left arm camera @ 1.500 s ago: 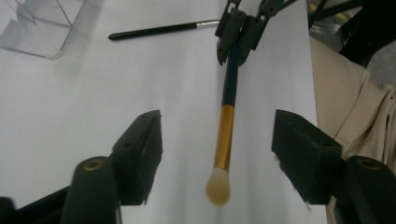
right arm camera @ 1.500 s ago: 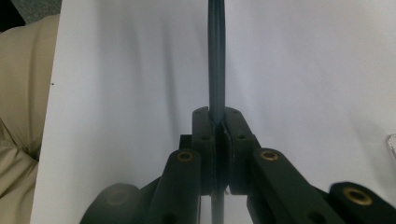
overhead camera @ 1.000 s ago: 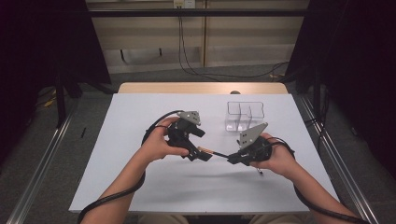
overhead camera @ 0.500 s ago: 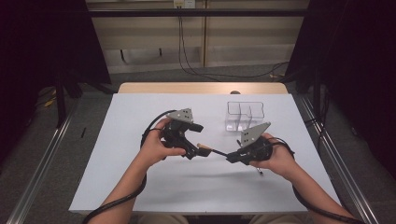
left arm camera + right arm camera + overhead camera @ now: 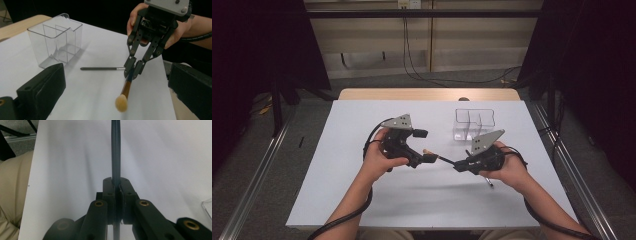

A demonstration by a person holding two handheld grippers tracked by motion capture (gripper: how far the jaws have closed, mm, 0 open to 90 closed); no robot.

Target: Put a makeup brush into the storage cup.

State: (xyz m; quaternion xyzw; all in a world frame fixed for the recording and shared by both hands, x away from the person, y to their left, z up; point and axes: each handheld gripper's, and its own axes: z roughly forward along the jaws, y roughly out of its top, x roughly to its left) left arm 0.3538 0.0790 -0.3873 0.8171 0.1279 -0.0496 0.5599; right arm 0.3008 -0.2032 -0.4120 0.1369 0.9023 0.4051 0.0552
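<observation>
The right gripper (image 5: 132,71) is clamped on the makeup brush (image 5: 125,91); its long axis points bristles-first at the wide-open, empty left gripper (image 5: 424,146); the clear organizer (image 5: 473,123) stands beyond the brush.

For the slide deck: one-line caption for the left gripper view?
Right gripper clamps a makeup brush above the white table, beside a clear organizer.

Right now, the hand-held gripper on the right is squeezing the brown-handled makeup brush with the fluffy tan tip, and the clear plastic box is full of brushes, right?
Not quite. The clear plastic divided box is empty, as the left gripper view shows. The rest holds: the right hand-held gripper is squeezing the brown-handled makeup brush with the fluffy tan tip.
</observation>
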